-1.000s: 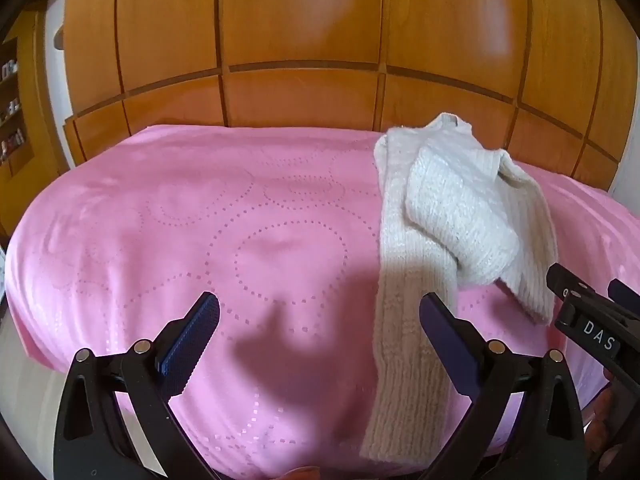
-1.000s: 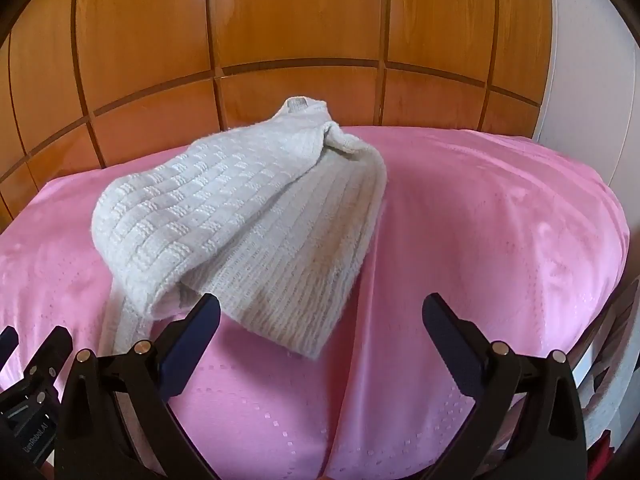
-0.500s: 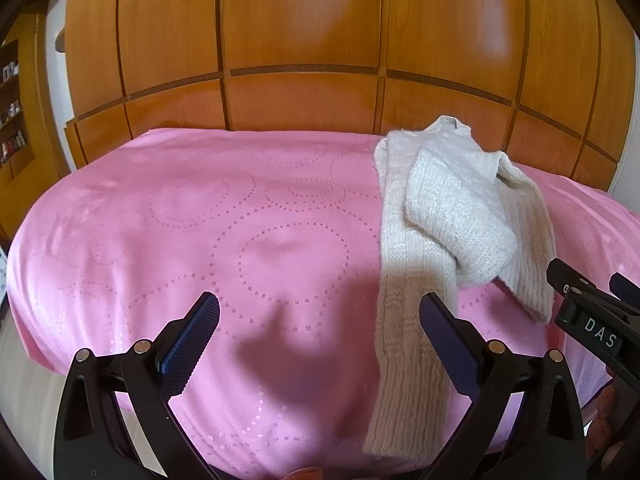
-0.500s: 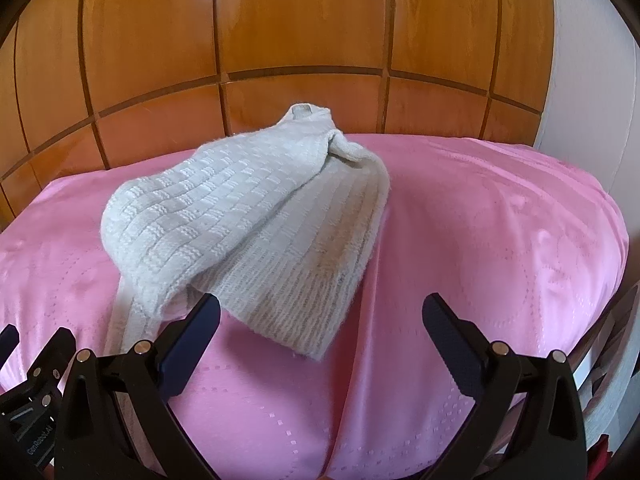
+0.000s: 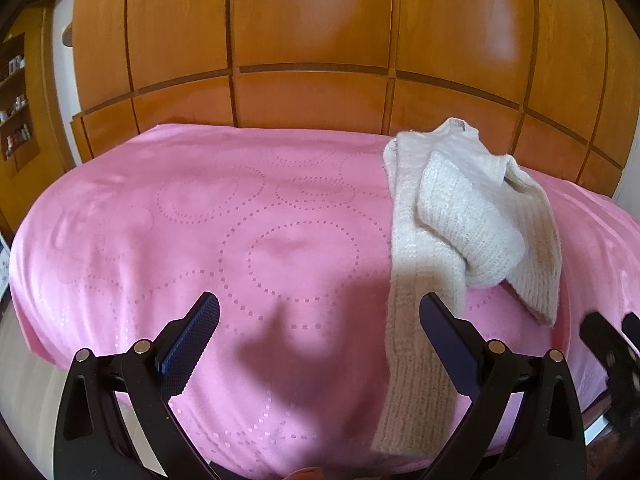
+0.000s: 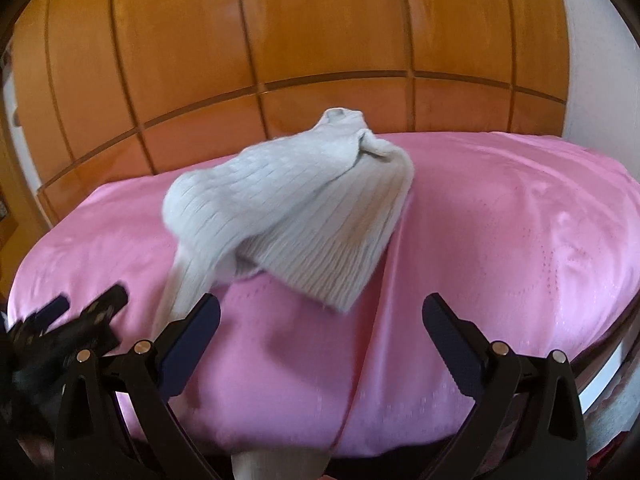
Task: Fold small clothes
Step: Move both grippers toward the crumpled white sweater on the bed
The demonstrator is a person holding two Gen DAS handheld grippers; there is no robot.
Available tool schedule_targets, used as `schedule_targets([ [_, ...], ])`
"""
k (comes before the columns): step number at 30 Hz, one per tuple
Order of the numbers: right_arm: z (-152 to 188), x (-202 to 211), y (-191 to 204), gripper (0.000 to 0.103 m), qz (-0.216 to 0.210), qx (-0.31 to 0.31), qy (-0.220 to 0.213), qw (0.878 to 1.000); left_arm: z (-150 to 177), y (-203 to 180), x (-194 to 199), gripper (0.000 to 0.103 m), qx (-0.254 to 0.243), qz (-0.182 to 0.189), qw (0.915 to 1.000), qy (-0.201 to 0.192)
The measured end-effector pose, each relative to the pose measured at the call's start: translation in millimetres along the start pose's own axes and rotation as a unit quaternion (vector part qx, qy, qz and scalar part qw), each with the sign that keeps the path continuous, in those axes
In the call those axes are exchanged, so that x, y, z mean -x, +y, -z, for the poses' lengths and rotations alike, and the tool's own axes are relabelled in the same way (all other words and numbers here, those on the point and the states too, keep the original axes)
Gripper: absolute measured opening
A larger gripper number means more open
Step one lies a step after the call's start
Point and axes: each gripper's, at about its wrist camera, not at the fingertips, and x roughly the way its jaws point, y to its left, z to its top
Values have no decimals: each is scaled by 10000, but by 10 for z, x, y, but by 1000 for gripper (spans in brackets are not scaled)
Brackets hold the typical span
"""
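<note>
Nearest us, the left hand-held gripper (image 5: 319,326) and the right hand-held gripper (image 6: 321,326) both hang with fingers apart, empty, above the bed (image 5: 200,240). The sweater (image 5: 460,216) lies bunched at about two o'clock in the left view, one strip trailing off the near edge toward five o'clock. We judge that pinching only the top layer would drag the heap askew, and the slick cover could let it slide off.

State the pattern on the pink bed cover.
Circles of small dotted squares on the pink bed cover, clearest in the left wrist view.
</note>
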Motion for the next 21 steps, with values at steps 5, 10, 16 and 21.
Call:
schedule_targets([
  [5, 88, 127, -80, 101, -244, -199, -78, 9995, -17, -6, -4, 99, 24, -16, 10000, 13],
  [10, 94, 74, -62, 101, -212, -168, 83, 9996, -51, -5, -33, 99, 68, -3, 10000, 66],
  [16, 8, -35, -129, 101, -146, -190, 168, 9996, -51, 1, -113, 99, 87, -30, 9998, 191],
  [21, -160, -172, -174, 101, -305, -169, 324, 9989, -43, 2, -138, 99, 70, -24, 9997, 216],
])
